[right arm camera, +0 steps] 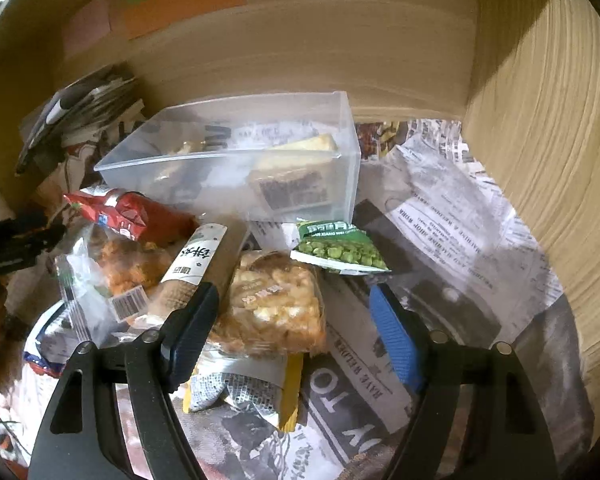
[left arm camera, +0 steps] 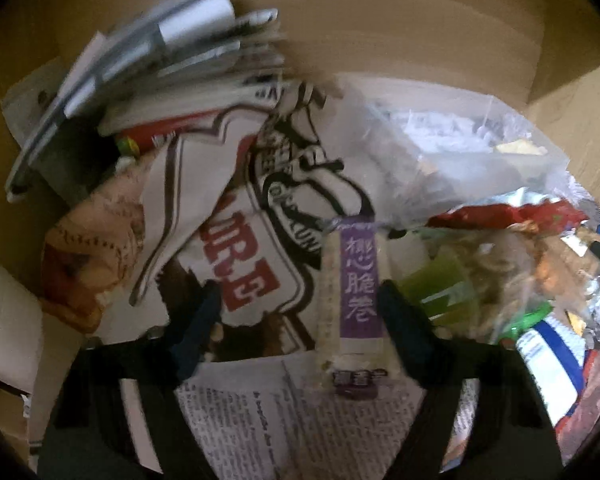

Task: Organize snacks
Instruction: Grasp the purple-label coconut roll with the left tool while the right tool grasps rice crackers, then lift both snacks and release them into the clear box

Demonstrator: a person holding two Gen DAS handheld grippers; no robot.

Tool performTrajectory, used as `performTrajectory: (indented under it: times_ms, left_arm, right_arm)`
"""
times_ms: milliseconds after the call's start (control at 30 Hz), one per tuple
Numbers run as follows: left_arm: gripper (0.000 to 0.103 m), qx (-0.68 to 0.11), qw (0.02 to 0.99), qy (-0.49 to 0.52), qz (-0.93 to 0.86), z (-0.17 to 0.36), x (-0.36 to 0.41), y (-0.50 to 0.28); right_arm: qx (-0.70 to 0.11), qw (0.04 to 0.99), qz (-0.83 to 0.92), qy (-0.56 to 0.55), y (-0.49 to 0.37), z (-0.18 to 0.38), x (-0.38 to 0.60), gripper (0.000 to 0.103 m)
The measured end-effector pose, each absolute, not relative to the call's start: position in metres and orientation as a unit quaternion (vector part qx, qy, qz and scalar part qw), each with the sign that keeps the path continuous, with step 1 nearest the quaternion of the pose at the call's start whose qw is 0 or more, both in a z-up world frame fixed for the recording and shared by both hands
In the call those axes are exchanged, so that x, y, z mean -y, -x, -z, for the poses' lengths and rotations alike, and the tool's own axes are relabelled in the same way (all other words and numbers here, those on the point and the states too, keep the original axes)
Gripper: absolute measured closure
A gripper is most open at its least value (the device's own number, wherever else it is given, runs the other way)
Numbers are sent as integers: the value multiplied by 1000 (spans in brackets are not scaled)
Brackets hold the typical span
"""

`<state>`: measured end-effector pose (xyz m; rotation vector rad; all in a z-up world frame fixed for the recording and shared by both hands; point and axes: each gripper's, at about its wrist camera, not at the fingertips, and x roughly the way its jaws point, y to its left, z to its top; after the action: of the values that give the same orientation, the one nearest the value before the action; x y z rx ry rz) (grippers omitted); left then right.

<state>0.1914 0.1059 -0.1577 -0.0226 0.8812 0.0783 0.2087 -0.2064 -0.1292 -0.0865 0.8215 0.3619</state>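
Purple-labelled wafer stick (left arm camera: 356, 296), long axis pointing away along the fingers, against the inner face of the left claw (left arm camera: 300, 312) (jaws wide, grip unclear), clear plastic bin (right arm camera: 236, 156) ahead by the counter's back edge; right claw (right arm camera: 296, 320) wide, straddling a caramel popcorn pack (right arm camera: 276, 300).

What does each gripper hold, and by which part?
Left gripper: open around the purple-label snack stick; contact cannot be told. Right gripper: open, holding nothing.

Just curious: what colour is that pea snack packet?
Green and white, the pea snack packet shows best in the right wrist view.
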Motion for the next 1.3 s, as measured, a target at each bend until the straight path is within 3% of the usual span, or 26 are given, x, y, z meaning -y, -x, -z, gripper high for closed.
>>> performTrajectory:
  times_ms: [100,167,767,867,1033,1300]
  left_arm:
    - [31,-425,904,20,-29,159,-107,-195]
    - [31,-427,904,19,-17,160,-103,-199]
    - [30,-460,886,53,3,171,-103,-243]
    - [38,-467,881,70,9,178,-113,-243]
    - [57,-452,892,-10,-8,180,-96,-223]
    - [57,-428,904,-10,-13,166,-95,-207]
  right_arm:
    - [-399,898,-180,37,-211,131,206,42]
    - [-403,896,-185,38,-212,133,203,45]
    - [-426,881,-202,36,-220,141,201,45]
    - [-426,878,-214,37,-219,142,200,54]
    - [-425,877,-219,48,-220,142,200,60]
    - [-418,882,-212,43,-213,137,204,61]
